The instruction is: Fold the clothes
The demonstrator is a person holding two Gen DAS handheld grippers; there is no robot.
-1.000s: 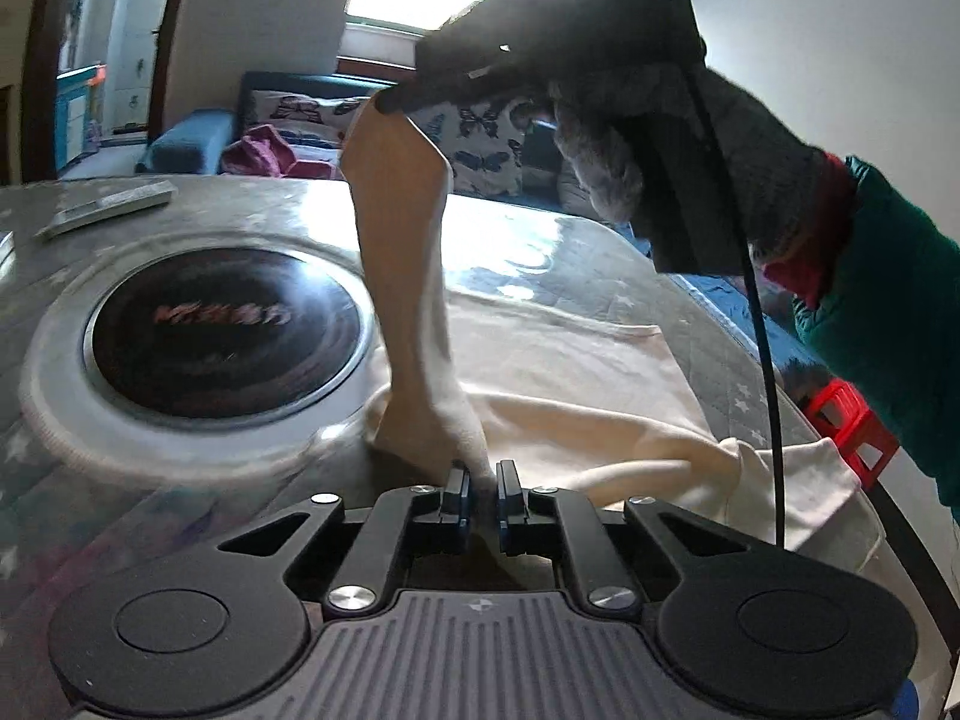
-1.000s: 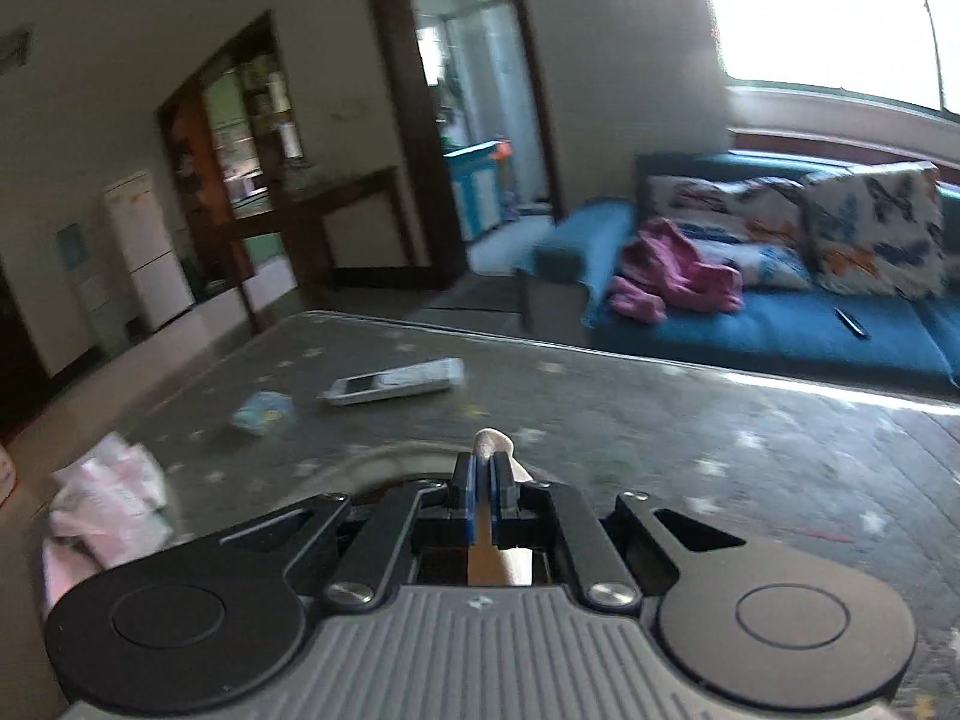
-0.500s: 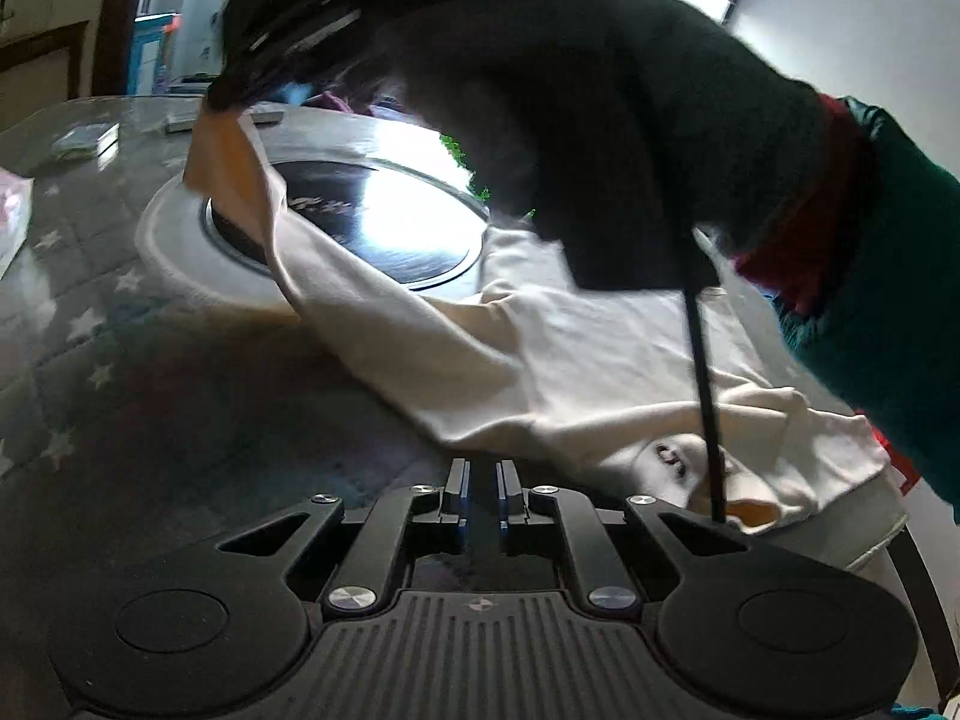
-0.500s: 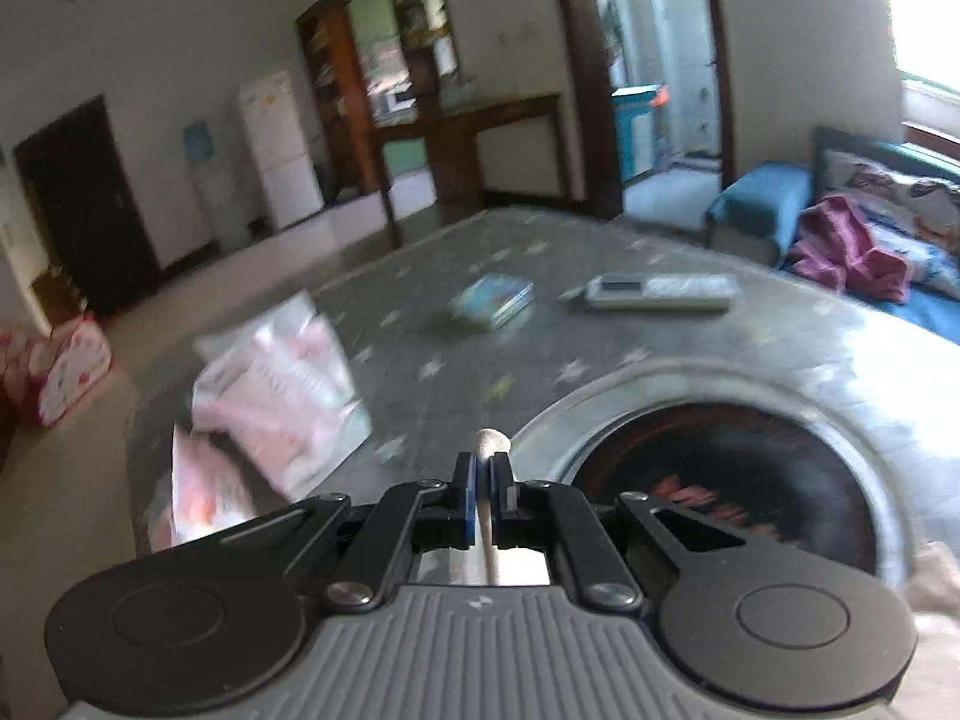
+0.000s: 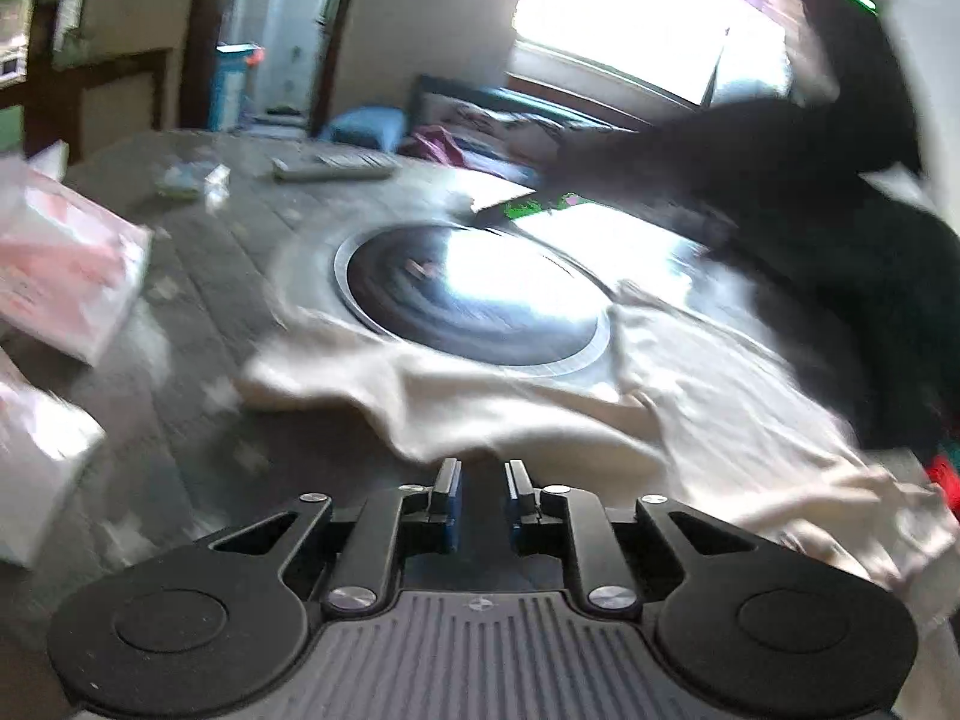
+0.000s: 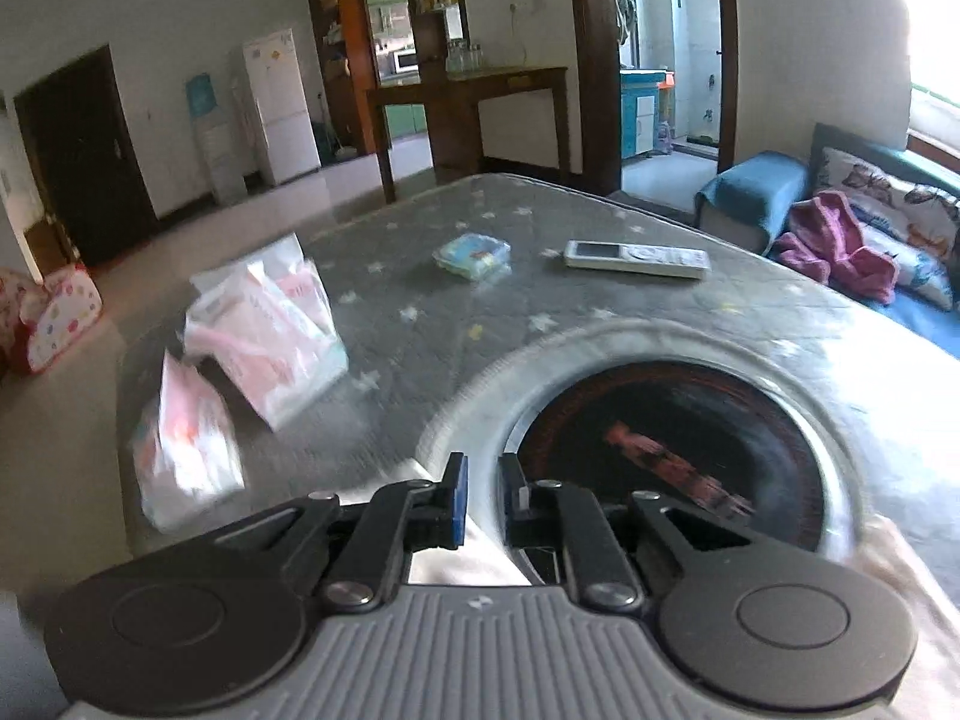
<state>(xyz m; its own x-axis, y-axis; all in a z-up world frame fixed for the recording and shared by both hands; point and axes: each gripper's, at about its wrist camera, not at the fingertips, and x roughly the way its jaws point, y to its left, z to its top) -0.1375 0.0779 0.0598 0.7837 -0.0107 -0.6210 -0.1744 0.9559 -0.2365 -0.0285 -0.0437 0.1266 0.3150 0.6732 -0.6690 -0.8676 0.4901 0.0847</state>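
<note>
A cream garment lies spread on the grey star-patterned table, curving round the near rim of the black round cooktop. My left gripper is open and empty, just short of the cloth's near edge. My right gripper is open and empty above the cooktop's left rim; a bit of the cream cloth shows beneath it. The view from the left wrist is blurred; the right hand's dark glove shows at the upper right.
Pink-and-white plastic packs lie at the table's left side. A small blue packet and a white remote lie at the far side. A blue sofa stands beyond the table.
My right gripper has let go of the cream cloth and opened; the cloth has dropped flat onto the table. My left gripper has opened a little and swung left.
</note>
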